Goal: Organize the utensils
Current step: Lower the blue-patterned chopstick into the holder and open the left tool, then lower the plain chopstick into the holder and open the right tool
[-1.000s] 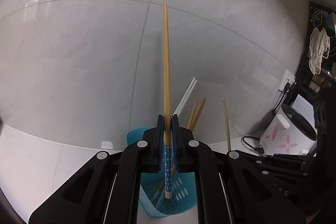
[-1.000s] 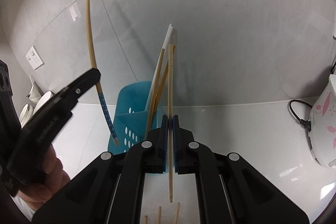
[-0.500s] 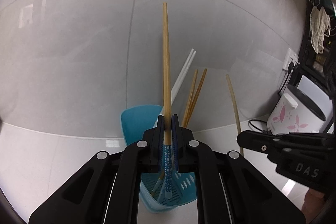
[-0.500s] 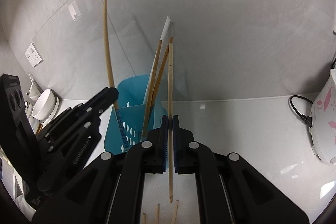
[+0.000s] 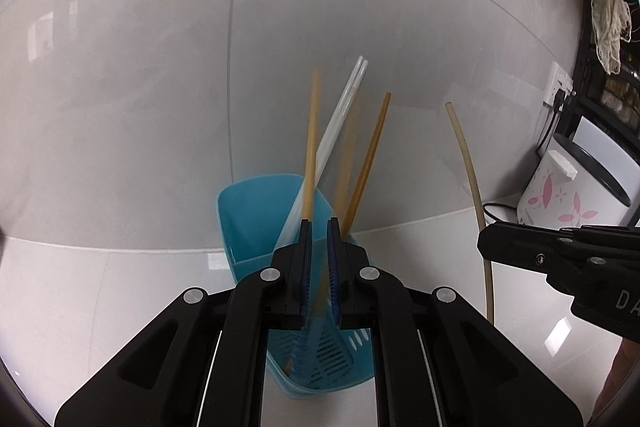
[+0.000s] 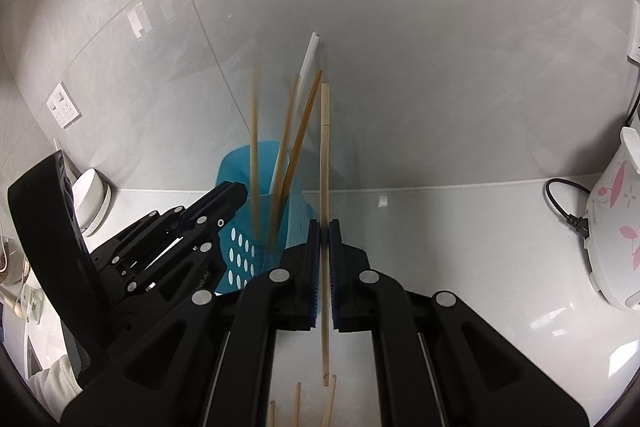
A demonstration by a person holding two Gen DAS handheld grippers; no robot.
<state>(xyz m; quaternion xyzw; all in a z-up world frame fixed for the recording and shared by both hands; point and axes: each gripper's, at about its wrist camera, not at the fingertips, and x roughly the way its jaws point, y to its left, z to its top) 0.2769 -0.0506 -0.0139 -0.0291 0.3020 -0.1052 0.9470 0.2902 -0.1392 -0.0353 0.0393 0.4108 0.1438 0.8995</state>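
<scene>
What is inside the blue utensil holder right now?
The blue utensil holder contains upright chopsticks: a white pair, brown wooden ones, and one motion-blurred chopstick dropping in. The left gripper's fingers cover their lower ends and part of the holder's floor.

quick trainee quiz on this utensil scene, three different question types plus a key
1. True or false: the right tool is clamped on a pale wooden chopstick.
2. The perforated plastic utensil holder is: A red, B blue, C green.
3. Fill in: in the right wrist view, the white rice cooker with pink flowers stands to the ___ of the holder.
Key: 1 true; 2 B; 3 right.
</scene>
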